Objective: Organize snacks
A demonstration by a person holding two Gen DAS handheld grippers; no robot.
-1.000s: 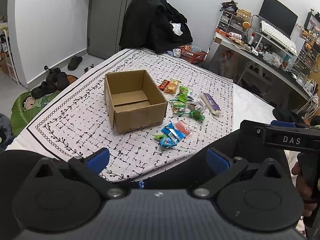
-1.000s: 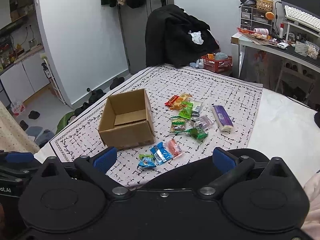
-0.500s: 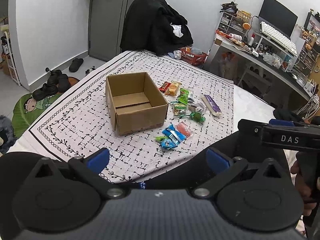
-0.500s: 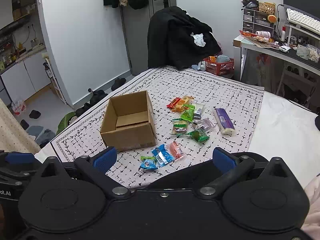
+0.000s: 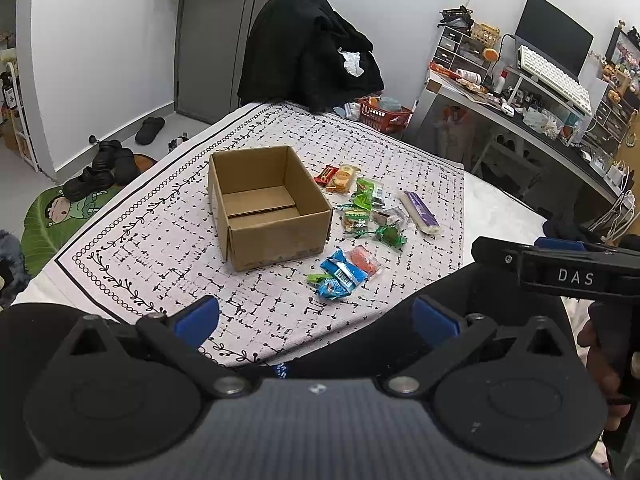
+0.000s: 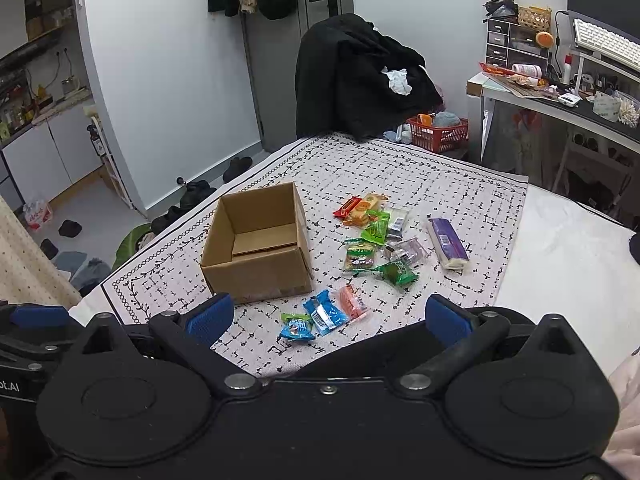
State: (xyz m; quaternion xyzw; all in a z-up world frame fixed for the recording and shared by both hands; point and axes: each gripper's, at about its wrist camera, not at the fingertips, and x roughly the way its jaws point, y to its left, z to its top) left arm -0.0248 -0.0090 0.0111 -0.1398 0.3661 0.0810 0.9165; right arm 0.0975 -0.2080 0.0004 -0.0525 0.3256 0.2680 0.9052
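I hold both the left claw point(image 5: 316, 316) and right claw point(image 6: 326, 316) spread wide and empty, near the cardboard box point(image 6: 256, 244) with snack packets point(image 6: 374, 256) scattered to its right.

An open cardboard box point(image 6: 256, 248) sits on a patterned cloth point(image 6: 440, 184) spread over a bed point(image 6: 568, 248). The snack packets point(image 6: 372, 248) lie scattered on the cloth just right of the box, a long bar point(image 6: 447, 243) farthest right and three packets point(image 6: 322, 316) nearest the viewer. A draped chair point(image 6: 360, 76) stands behind the bed, a desk point(image 6: 560, 100) to its right.
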